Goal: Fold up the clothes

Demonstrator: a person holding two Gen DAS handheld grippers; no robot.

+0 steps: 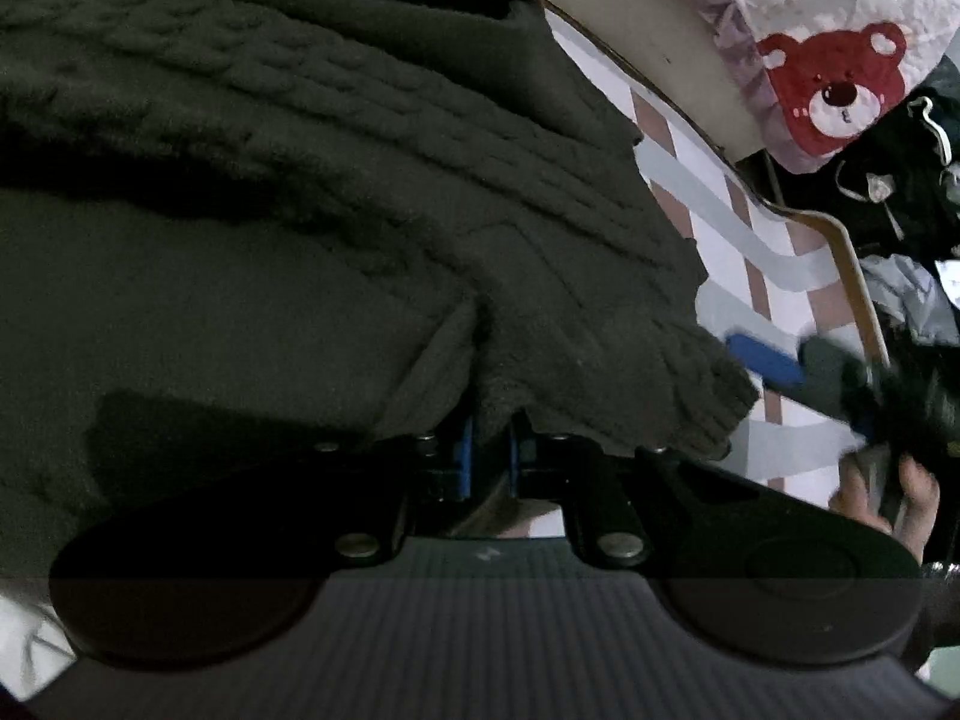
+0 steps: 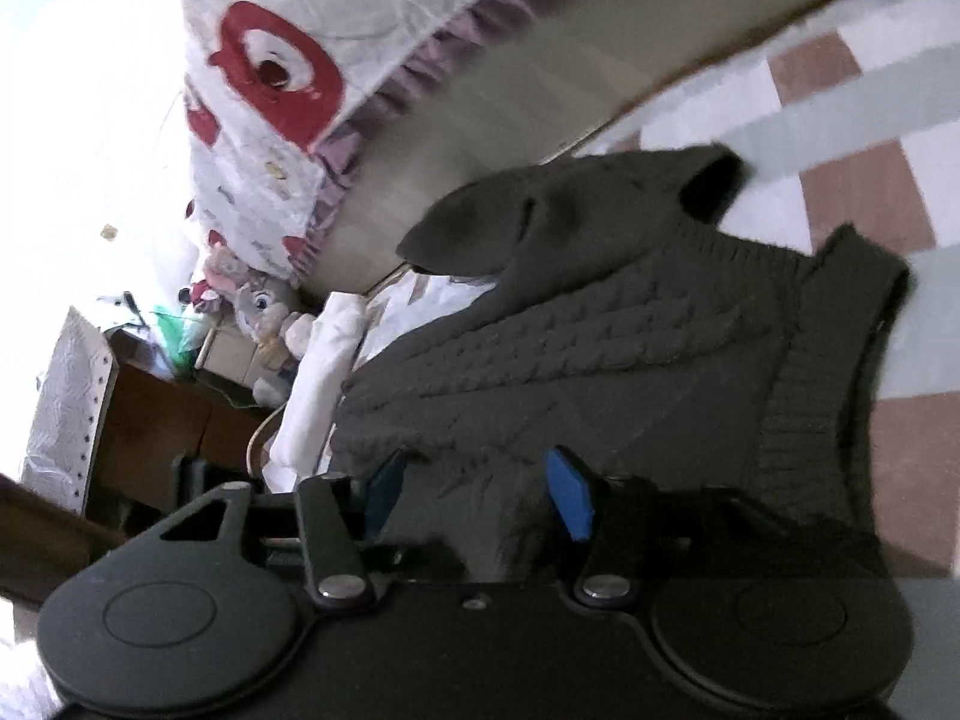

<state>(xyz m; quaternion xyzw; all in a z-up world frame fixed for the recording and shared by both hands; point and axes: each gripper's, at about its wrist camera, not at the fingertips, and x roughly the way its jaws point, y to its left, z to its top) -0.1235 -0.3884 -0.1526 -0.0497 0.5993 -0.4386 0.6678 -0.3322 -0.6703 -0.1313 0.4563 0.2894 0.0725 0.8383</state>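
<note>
- Our left hand-held gripper [image 1: 489, 438] is pinched narrow on a bunched fold of the dark green cable-knit sweater [image 1: 288, 192]; the cloth rises straight ahead of its blue pads and fills most of that view.
- Our right hand-held gripper [image 2: 477, 495] stands wide, its blue fingers [image 2: 567, 495] apart with knit showing between them; whether they touch the cloth we cannot tell.
- The sweater [image 2: 600, 348] lies on the checked bed cover [image 2: 840, 138], its cable ribs running up and to the right from the right hand-held gripper, ribbed hem [image 2: 810, 396] on the right, a dark sleeve end [image 2: 708, 174] at the far edge.
- We judge the left holds the cloth, so the right is the free one.
</note>
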